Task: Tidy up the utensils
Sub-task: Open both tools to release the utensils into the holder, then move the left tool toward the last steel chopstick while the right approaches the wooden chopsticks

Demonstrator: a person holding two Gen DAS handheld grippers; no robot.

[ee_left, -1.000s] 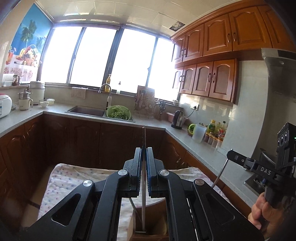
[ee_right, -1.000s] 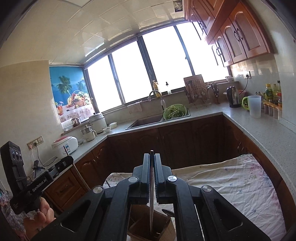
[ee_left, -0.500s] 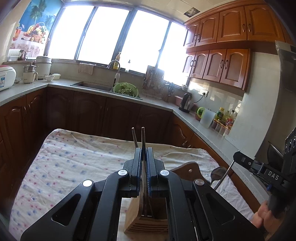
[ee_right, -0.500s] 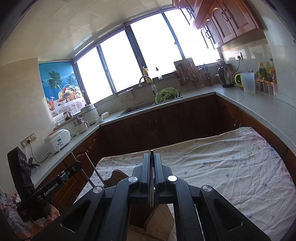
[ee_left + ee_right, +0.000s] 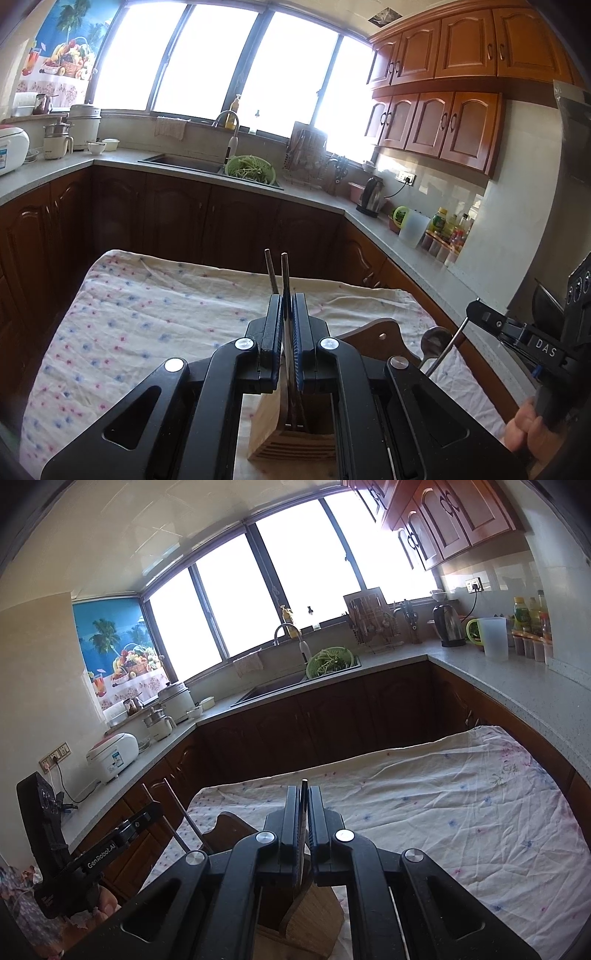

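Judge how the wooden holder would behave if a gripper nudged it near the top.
The holder is tall and narrow, so it would probably tip. The wrinkled cloth beneath might snag its base. Being wood, it likely stays rigid.

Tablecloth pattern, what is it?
Cream tablecloth with small pink and blue flowers; clearest in the left wrist view.

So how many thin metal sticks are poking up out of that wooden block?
2, seen from the left hand-held gripper: one stick pinched in it, another stick leaning just left. More may be hidden inside the wooden block.
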